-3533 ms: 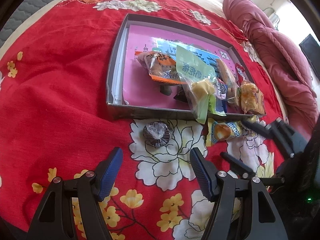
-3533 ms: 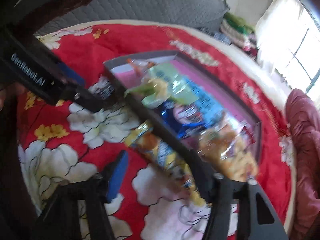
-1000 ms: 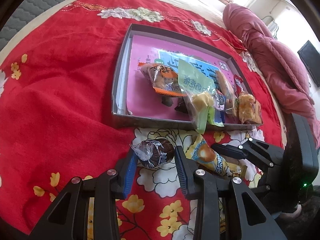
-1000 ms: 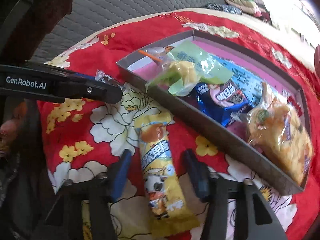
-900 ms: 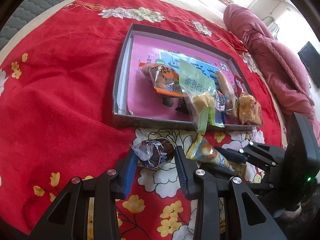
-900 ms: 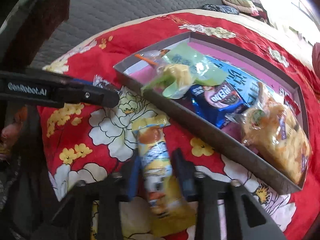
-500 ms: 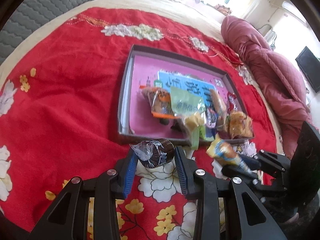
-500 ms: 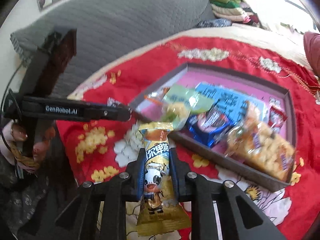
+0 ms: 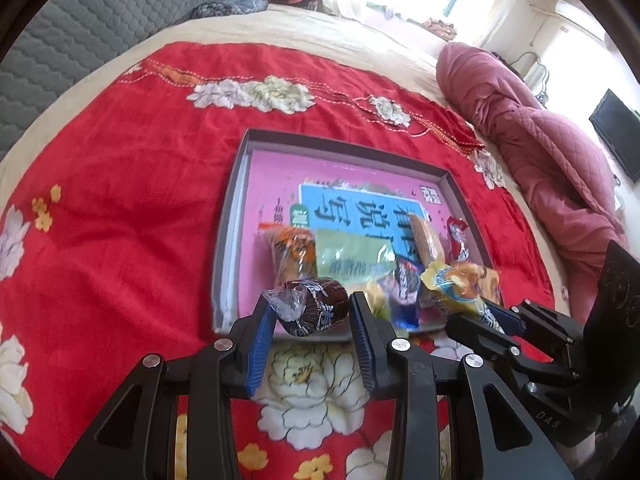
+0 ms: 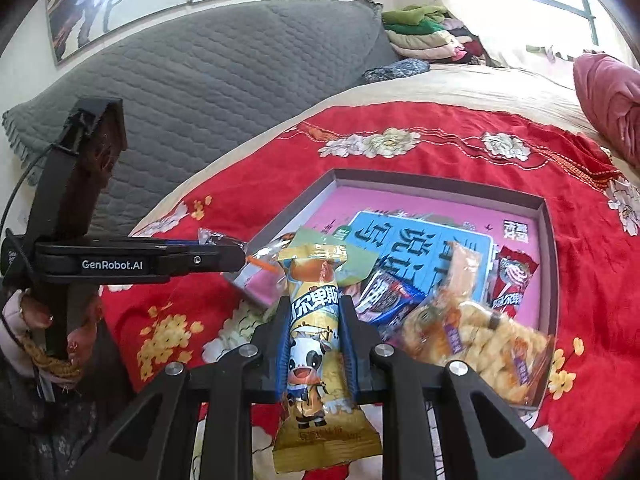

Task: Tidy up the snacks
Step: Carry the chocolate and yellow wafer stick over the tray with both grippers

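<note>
Your left gripper (image 9: 313,312) is clamped on a round dark-brown snack in a clear wrapper (image 9: 310,307), its blue pads pressing both sides, and you hold it up off the red floral bedspread (image 9: 120,200), just short of the near wall of the shallow grey box (image 9: 224,240). Inside that box, on its pink floor, you have an orange-wrapped cake (image 9: 294,250), a pale green packet (image 9: 352,258), a blue cookie pack (image 10: 384,294), a bag of golden puffed pieces (image 10: 480,340) and a small red sachet (image 10: 510,280), all bunched at the near right end, some overlapping; the far and left parts of the floor are bare. To the right, your right gripper (image 10: 314,330) is closed tight on a long yellow packet with a cartoon cow (image 10: 314,340), gripped around its middle, the sealed top pointing toward the box and the bottom end hanging back past the fingers. It too is clear of the bedspread, in front of the box's near edge
</note>
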`<state>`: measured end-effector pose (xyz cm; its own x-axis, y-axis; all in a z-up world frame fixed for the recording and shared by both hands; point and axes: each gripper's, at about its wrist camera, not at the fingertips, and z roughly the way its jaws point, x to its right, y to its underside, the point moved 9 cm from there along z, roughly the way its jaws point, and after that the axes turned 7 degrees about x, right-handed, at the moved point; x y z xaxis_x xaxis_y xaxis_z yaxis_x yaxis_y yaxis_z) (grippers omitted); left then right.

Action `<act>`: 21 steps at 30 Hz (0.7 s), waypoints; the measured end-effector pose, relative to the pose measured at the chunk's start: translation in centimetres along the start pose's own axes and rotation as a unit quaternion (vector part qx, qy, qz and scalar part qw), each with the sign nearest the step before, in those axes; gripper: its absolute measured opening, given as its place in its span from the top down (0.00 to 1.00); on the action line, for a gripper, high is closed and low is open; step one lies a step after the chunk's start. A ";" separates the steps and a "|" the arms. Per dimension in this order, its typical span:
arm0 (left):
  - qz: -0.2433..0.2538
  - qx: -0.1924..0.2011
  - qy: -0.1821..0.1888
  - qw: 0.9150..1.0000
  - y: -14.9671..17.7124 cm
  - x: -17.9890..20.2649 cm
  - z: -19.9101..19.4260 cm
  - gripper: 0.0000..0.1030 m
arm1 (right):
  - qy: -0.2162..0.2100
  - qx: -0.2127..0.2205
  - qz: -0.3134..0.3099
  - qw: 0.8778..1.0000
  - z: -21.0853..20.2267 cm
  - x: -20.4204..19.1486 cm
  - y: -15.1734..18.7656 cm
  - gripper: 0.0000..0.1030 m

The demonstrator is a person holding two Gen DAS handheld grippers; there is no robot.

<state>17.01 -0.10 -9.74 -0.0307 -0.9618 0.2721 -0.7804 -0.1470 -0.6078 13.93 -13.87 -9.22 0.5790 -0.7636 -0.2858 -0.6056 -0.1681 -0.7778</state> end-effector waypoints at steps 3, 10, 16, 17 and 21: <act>0.002 0.002 -0.001 1.000 -0.5 0.4 0.6 0.63 | 0.010 0.002 0.007 1.000 0.3 0.7 -0.2 0.78; 0.011 0.002 -0.010 1.000 -1.2 1.1 1.8 0.63 | 0.030 0.016 0.027 0.999 0.4 2.6 -1.0 0.78; 0.014 -0.002 -0.016 1.000 -1.2 1.2 2.6 0.63 | 0.035 0.022 0.028 0.999 0.8 3.1 -1.6 0.78; 0.014 -0.004 -0.016 1.000 -1.2 1.2 2.8 0.63 | 0.037 0.023 0.029 0.999 0.9 3.2 -1.6 0.78; 0.016 -0.010 -0.019 1.000 -0.9 1.2 3.3 0.63 | 0.038 0.021 0.033 0.999 1.4 3.4 -1.6 0.78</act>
<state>19.78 -1.92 -11.30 -0.0326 -0.9741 0.2237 -0.7913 -0.1116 -0.6012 17.65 -15.37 -9.70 0.4952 -0.8174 -0.2944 -0.6168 -0.0922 -0.7817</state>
